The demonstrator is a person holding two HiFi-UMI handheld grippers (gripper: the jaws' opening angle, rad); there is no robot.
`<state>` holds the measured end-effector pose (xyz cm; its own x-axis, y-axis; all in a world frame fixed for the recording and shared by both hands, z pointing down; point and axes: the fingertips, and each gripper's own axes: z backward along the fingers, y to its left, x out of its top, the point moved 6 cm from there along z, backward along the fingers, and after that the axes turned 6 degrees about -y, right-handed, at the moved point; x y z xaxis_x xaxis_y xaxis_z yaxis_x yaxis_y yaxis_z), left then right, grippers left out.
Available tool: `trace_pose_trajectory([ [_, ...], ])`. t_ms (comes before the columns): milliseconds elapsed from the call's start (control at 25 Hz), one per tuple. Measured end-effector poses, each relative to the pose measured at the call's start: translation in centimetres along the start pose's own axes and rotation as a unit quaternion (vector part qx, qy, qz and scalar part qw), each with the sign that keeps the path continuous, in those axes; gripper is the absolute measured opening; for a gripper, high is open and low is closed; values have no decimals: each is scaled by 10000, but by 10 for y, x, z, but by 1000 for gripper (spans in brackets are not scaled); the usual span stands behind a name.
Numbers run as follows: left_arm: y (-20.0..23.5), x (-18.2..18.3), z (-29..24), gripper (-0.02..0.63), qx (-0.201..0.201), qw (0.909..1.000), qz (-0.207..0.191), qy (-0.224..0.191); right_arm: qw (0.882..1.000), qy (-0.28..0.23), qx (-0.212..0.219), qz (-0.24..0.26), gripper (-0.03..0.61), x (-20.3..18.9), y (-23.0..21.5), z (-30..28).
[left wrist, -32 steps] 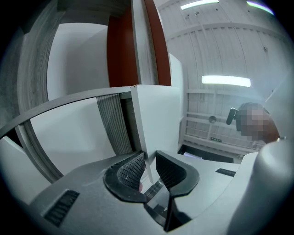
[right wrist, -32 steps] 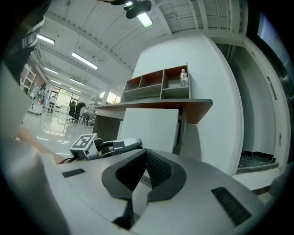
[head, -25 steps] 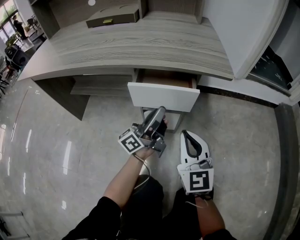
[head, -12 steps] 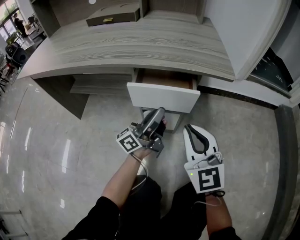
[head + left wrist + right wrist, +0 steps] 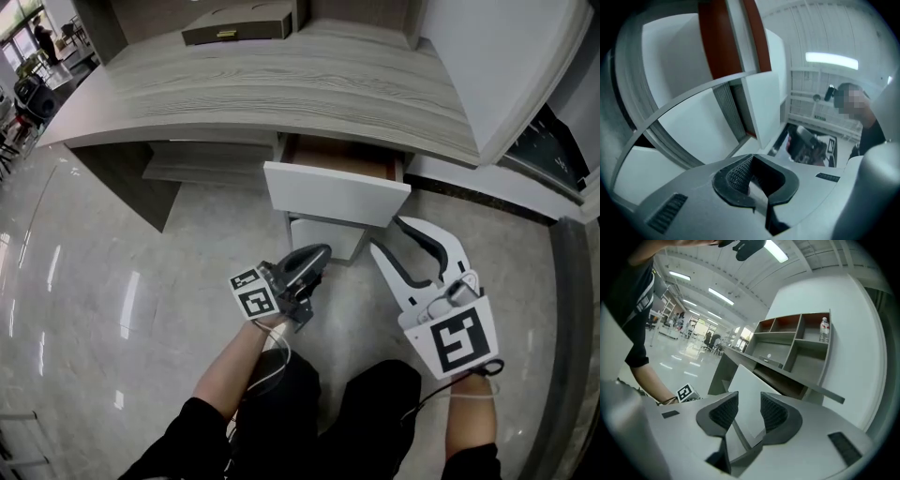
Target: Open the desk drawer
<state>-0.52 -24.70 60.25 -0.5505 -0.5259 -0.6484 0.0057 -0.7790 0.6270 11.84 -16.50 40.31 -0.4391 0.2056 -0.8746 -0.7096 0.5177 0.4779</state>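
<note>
The white-fronted desk drawer point(image 5: 336, 194) already stands pulled out; left gripper point(image 5: 322, 251) clenched empty, right gripper point(image 5: 386, 234) just sprung open, empty.

floor point(image 5: 94, 309): glossy grey marble | wall point(image 5: 797, 298): white | ceiling strip lights point(image 5: 721, 295): on

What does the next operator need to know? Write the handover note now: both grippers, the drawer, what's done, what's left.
Left gripper: jaws just closed, shut on nothing, held low in front of the desk.
Right gripper: jaws just opened, nothing between the pads, pointed at the drawer, with no contact that I can see.
Drawer: pulled partway out from under the desk, brown inside showing.
Done: drawer is partly open.
Left: probably pull it further if it must be fully open.
</note>
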Motion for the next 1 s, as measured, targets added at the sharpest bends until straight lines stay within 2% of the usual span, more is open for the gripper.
trace_pose_trajectory([
  [120, -14, -6, 4, 3, -83, 9945, -714, 756, 9972, 407, 457, 432, 130, 10, -12, -5],
  [200, -23, -7, -2, 3, -208, 9887, -1041, 1058, 9913, 829, 723, 723, 130, 14, -22, -10],
  [280, -30, -10, -11, 3, -349, 9839, -1227, 1252, 9805, 1321, 920, 1125, 130, 17, -31, -19],
  [400, -38, -19, -19, 3, -469, 9804, -1252, 1445, 9622, 1806, 1208, 1642, 130, 20, -37, -36],
  [640, -42, -27, -18, 3, -507, 9799, -1161, 1539, 9277, 2671, 1708, 1973, 130, 7, -46, -59],
  [840, -43, -32, -18, 3, -543, 9780, -1157, 1647, 9187, 2893, 1944, 1856, 103, 4, -44, -63],
  [1000, -48, -36, -16, 3, -595, 9772, -1160, 1675, 9075, 3029, 2125, 1990, 83, -1, -32, -62],
])
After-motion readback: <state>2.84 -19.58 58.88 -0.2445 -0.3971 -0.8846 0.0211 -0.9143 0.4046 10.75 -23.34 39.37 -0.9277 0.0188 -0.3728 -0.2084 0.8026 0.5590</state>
